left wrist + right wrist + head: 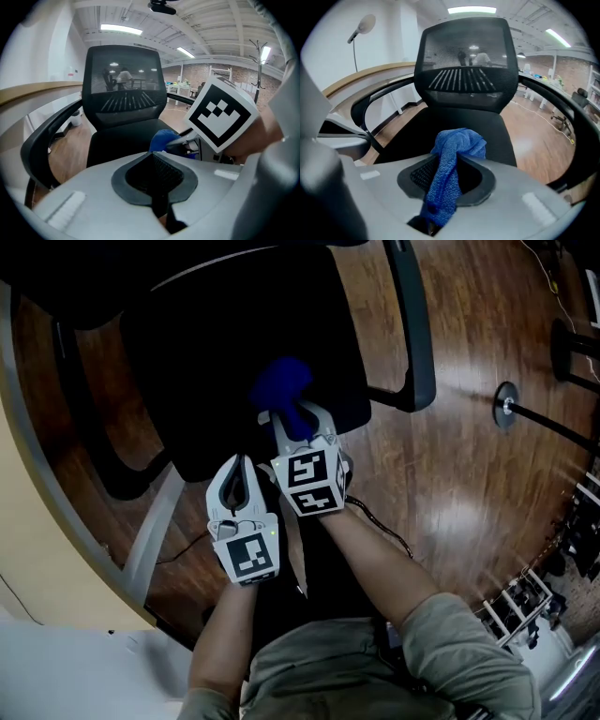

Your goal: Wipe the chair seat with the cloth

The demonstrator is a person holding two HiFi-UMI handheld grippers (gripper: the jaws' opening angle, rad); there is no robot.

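Observation:
The black office chair seat (216,362) lies below and ahead of both grippers. My right gripper (292,418) is shut on a blue cloth (281,381), which bunches out past its tips above the seat's front right part. In the right gripper view the cloth (454,150) runs back between the jaws of the gripper (450,176), over the seat (454,122). My left gripper (240,465) hovers by the seat's front edge, just left of the right one, shut with nothing in it. The left gripper view shows the cloth (161,139) and the right gripper's marker cube (222,115) beyond the left gripper (154,161).
The chair's armrests (412,324) (103,427) flank the seat, and its mesh backrest (466,61) rises behind. Wooden floor (469,427) lies to the right, with a round stand base (506,404). A curved beige desk edge (28,521) runs along the left.

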